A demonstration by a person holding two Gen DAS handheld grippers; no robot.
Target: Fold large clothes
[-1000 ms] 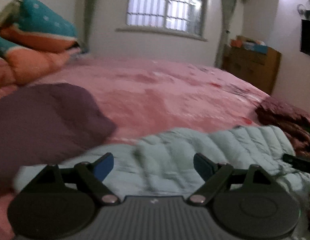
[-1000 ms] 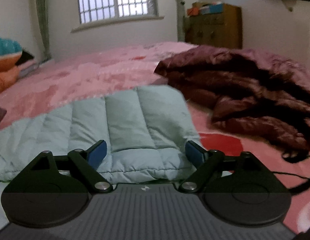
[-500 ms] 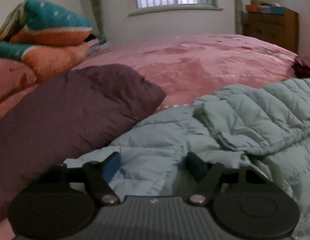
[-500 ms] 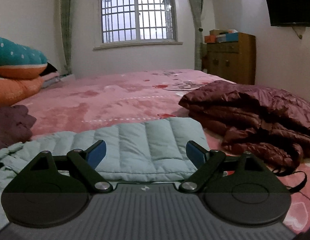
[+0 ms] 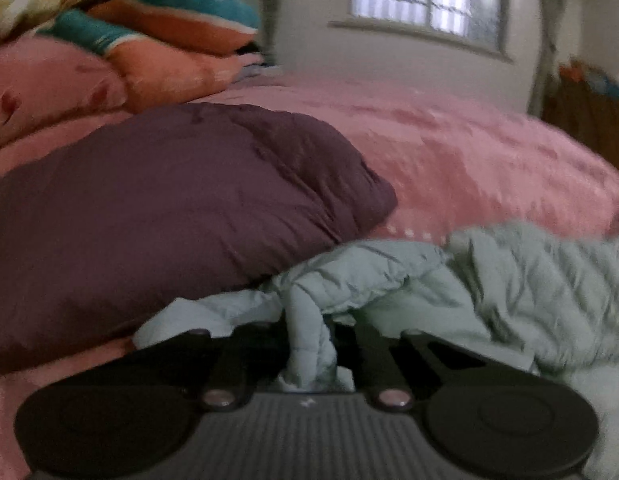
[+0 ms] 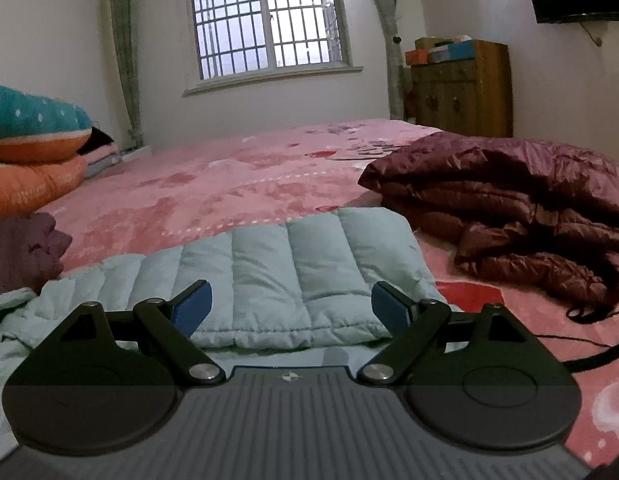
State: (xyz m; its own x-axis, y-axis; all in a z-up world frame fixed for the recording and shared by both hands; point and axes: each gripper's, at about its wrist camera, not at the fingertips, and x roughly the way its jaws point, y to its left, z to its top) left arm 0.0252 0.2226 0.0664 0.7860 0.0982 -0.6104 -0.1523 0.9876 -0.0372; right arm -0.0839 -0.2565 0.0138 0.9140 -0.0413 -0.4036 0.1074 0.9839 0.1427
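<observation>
A pale green quilted jacket (image 6: pixel 293 268) lies on the pink bed, its flat folded part before my right gripper (image 6: pixel 289 306), which is open and empty just above its near edge. In the left wrist view the jacket (image 5: pixel 529 280) is rumpled. My left gripper (image 5: pixel 309 344) is shut on a bunched fold of its fabric at its left end.
A dark purple garment (image 5: pixel 169 208) lies left of the jacket. A maroon puffy coat (image 6: pixel 509 208) lies to the right, with a black cord (image 6: pixel 589 344) trailing near it. Stacked pillows (image 6: pixel 33 152) sit far left. A wooden cabinet (image 6: pixel 461 88) stands by the far wall.
My left gripper closed on a fold of the green jacket and swung left. My right gripper stayed open and shifted slightly over the jacket's folded part.
</observation>
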